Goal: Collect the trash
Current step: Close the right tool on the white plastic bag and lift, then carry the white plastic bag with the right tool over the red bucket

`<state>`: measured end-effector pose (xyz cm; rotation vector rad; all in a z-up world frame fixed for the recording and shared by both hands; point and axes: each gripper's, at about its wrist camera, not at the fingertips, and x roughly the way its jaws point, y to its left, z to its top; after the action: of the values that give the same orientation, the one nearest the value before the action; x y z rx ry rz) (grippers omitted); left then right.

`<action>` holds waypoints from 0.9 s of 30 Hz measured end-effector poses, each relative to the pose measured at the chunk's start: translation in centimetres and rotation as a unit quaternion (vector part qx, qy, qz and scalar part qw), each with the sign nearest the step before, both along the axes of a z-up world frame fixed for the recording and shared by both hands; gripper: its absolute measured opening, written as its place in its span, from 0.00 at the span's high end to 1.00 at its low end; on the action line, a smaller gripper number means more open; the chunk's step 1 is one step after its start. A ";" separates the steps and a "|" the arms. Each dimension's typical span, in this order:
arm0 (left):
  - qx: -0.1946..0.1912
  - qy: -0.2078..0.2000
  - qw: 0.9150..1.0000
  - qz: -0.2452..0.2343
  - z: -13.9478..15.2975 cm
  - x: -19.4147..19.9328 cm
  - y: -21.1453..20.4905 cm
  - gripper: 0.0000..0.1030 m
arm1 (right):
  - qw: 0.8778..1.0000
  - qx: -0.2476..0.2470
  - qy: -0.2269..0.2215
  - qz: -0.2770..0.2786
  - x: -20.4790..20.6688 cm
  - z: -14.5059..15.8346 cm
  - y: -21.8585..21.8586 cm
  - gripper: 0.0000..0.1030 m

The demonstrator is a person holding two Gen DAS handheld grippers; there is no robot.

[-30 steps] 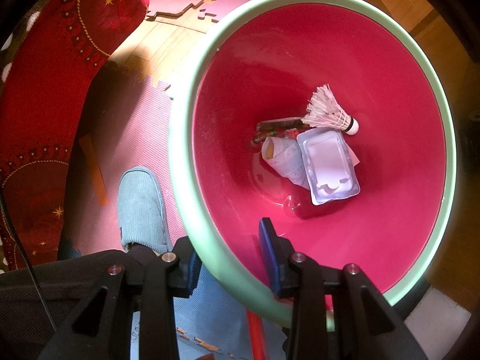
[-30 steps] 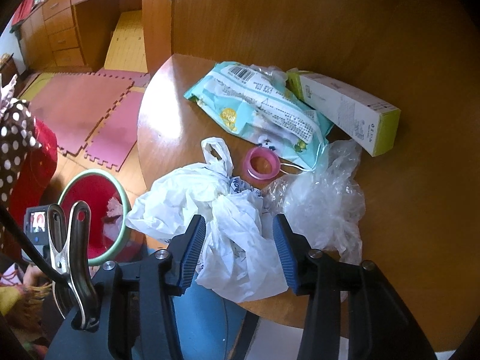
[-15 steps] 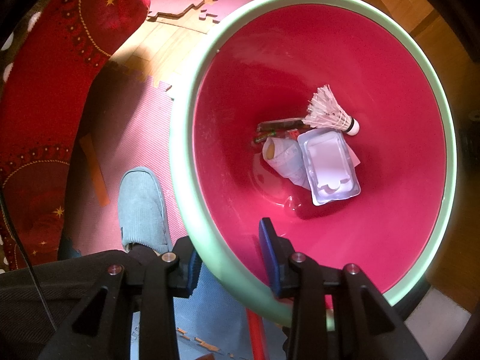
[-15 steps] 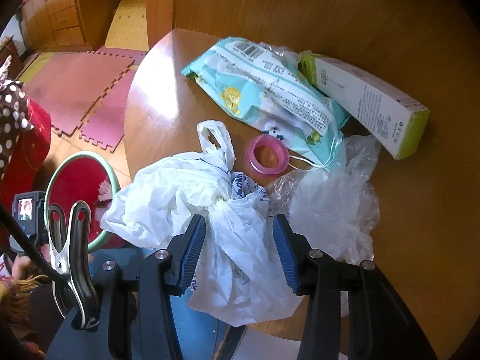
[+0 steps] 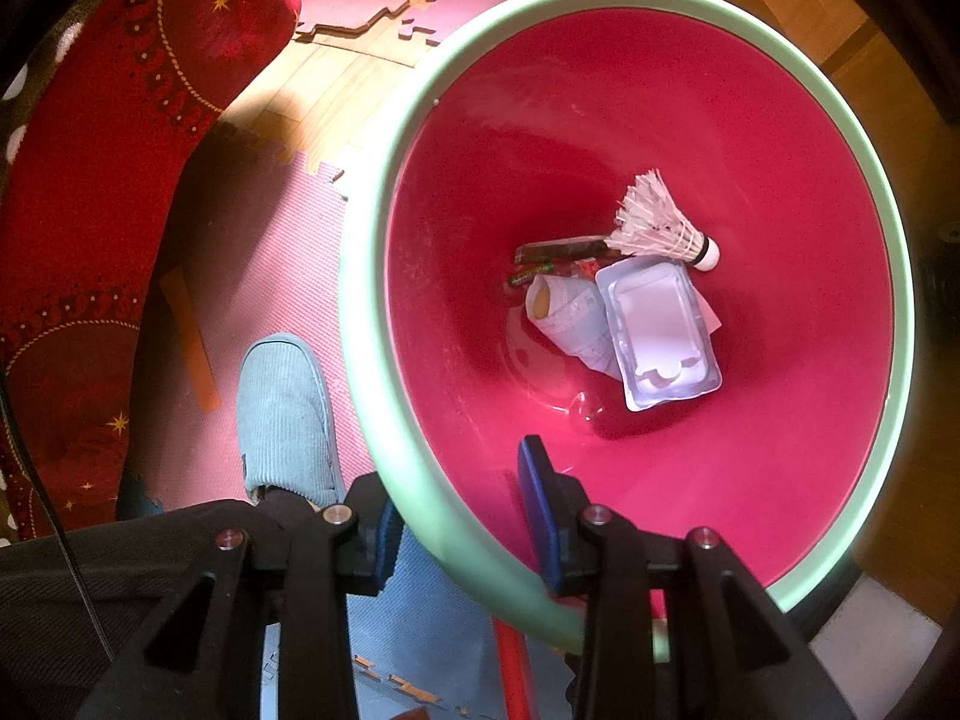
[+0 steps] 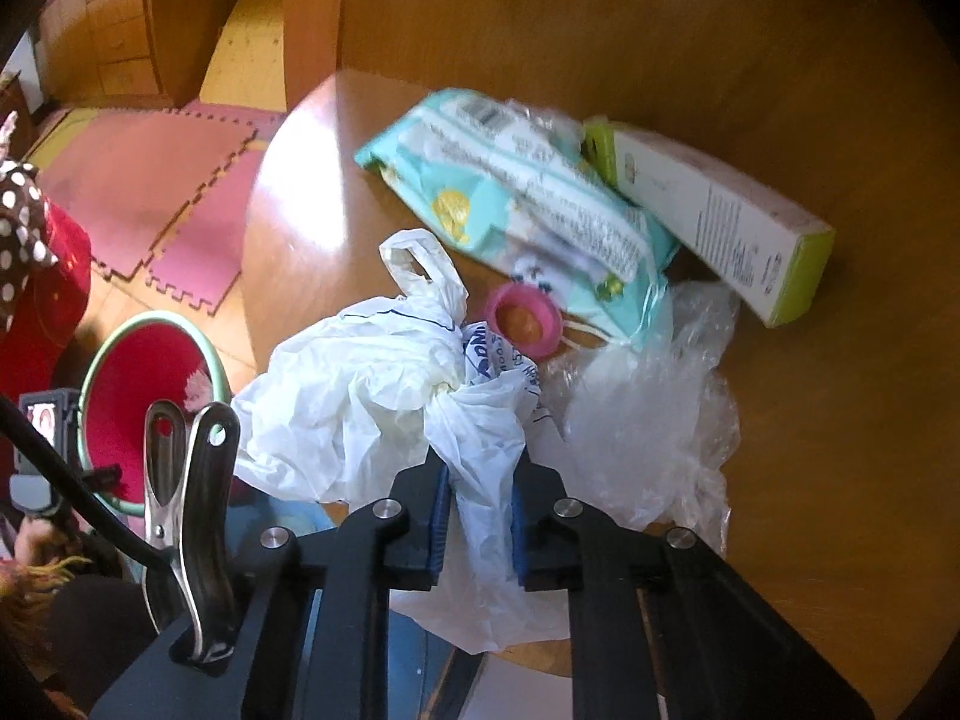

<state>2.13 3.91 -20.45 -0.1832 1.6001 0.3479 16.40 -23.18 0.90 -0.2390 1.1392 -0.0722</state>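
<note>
Floor bin [image 5: 384,240] holds shuttlecock [image 5: 660,228].

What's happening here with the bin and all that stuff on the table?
A person is clearing trash with a hand-held gripper in each hand. The left gripper clamps the rim of the red bin, which already holds a shuttlecock and a plastic tray. The right gripper is closing on a crumpled white plastic bag at the edge of the wooden table.
</note>
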 end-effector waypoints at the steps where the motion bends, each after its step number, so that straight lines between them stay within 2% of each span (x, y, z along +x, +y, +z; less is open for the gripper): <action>1: 0.000 0.000 1.000 0.000 0.0 0.0 0.0 0.65 | 1.000 0.004 -0.006 0.004 -0.1 0.4 0.3 0.84; 8: 0.000 0.000 1.000 0.000 0.0 0.0 0.0 0.65 | 0.997 0.028 -0.042 0.060 -0.5 2.3 4.8 0.84; 14: -0.001 0.000 1.000 0.000 0.0 0.0 0.0 0.65 | 0.989 0.078 -0.060 0.115 -0.6 2.6 9.6 0.84; 22: -0.001 -0.001 1.000 0.000 0.0 0.0 0.0 0.65 | 0.977 0.112 -0.027 0.180 0.0 -0.8 15.4 0.84; 27: -0.001 0.000 1.000 0.000 0.0 0.0 0.1 0.65 | 0.974 0.114 0.001 0.193 0.8 -3.8 17.2 0.84</action>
<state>2.10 4.01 -20.48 -0.1862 1.5999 0.3462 17.20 -6.00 -2.90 -0.2515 1.0740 0.4024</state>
